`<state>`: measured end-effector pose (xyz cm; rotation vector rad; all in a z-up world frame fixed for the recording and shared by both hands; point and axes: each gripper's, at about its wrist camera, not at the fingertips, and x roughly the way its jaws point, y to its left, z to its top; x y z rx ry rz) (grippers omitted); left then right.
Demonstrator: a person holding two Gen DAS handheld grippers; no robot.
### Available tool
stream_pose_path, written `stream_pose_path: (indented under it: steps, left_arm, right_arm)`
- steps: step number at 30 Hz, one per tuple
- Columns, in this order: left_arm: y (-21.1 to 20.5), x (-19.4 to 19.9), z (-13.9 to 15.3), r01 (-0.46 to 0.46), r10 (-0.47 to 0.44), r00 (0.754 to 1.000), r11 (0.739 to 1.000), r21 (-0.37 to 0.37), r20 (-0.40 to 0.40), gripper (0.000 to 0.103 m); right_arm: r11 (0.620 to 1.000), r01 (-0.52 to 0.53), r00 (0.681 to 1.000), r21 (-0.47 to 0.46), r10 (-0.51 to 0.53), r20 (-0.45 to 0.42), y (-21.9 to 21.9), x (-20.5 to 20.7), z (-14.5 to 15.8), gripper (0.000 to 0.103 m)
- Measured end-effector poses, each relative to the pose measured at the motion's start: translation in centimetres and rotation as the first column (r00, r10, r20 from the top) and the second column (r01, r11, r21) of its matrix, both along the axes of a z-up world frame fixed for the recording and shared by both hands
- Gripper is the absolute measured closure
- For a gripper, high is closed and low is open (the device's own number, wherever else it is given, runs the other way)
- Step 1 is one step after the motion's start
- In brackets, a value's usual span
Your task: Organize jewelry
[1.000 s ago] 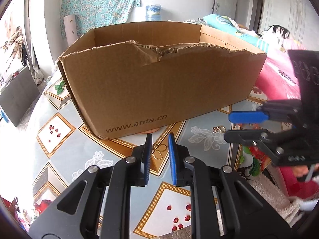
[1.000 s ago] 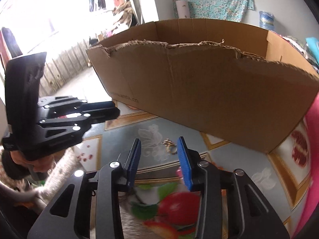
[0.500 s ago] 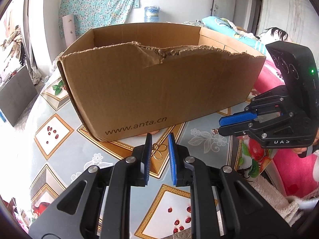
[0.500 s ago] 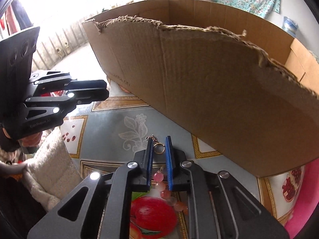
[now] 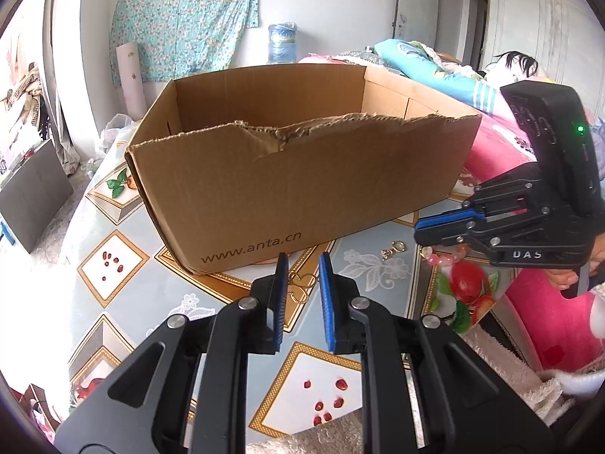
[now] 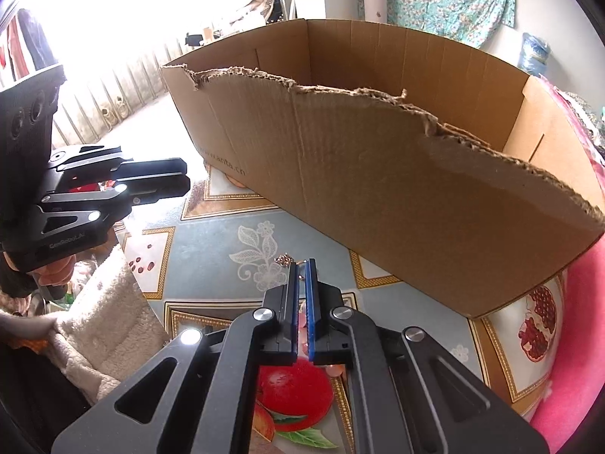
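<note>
My right hand-held gripper (image 6: 301, 268) is clenched on a pink bead bracelet (image 5: 446, 255), held just above the tabletop (image 5: 124, 265) at 3 o'clock of the left wrist view. My left hand-held gripper (image 5: 302, 265) has nothing between its narrowly parted pads. The cardboard box (image 5: 302, 181) stands at 12 o'clock, with a small gold charm (image 5: 393, 249) lying near its front wall.

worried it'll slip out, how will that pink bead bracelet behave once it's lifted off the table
The pink bead bracelet looks like loose beads on a string, so it will probably hang limp and swing. The right hand-held gripper pinches only part of it, so the smooth round beads may slip. It seems light, and its gold charm will likely dangle.
</note>
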<state>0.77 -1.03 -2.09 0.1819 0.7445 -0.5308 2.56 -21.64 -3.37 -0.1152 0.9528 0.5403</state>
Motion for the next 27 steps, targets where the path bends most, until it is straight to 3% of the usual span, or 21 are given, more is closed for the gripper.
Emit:
stream_pose_path:
  steps: [2,4,10,12,14,22,27]
  left_arm:
    - [0.0,-0.1,0.0,-0.002,0.002,1.000,1.000,0.003,-0.001,0.088]
    - [0.1,-0.2,-0.1,-0.003,0.003,1.000,1.000,0.007,-0.002,0.088]
    - [0.8,-0.2,-0.1,-0.014,0.014,1.000,1.000,0.008,-0.003,0.088]
    - [1.0,-0.1,-0.2,-0.017,0.017,1.000,1.000,0.005,-0.005,0.088]
    - [0.9,0.0,-0.1,-0.018,0.018,1.000,1.000,0.001,-0.007,0.088]
    - [0.9,-0.1,-0.1,-0.006,0.006,1.000,1.000,-0.005,-0.001,0.088]
    - [1.0,-0.9,0.9,-0.001,0.001,1.000,1.000,-0.010,0.023,0.088]
  right_arm:
    - [0.999,-0.033,0.999,-0.025,0.033,0.003,0.5,0.3,-0.2,0.085]
    - [0.997,-0.057,0.998,-0.047,0.057,-0.003,0.8,0.9,-0.5,0.082]
    - [0.991,-0.117,0.992,-0.068,0.114,-0.046,1.4,2.4,-0.7,0.083]
    - [0.988,-0.132,0.990,-0.082,0.128,-0.057,1.7,2.6,-0.5,0.091]
    - [0.987,-0.136,0.990,-0.089,0.131,-0.057,2.1,2.6,-0.5,0.092]
    - [0.993,-0.087,0.995,-0.077,0.084,-0.045,1.9,2.3,-0.7,0.092]
    - [0.998,-0.055,0.999,-0.018,0.055,-0.004,0.3,0.8,1.5,0.092]
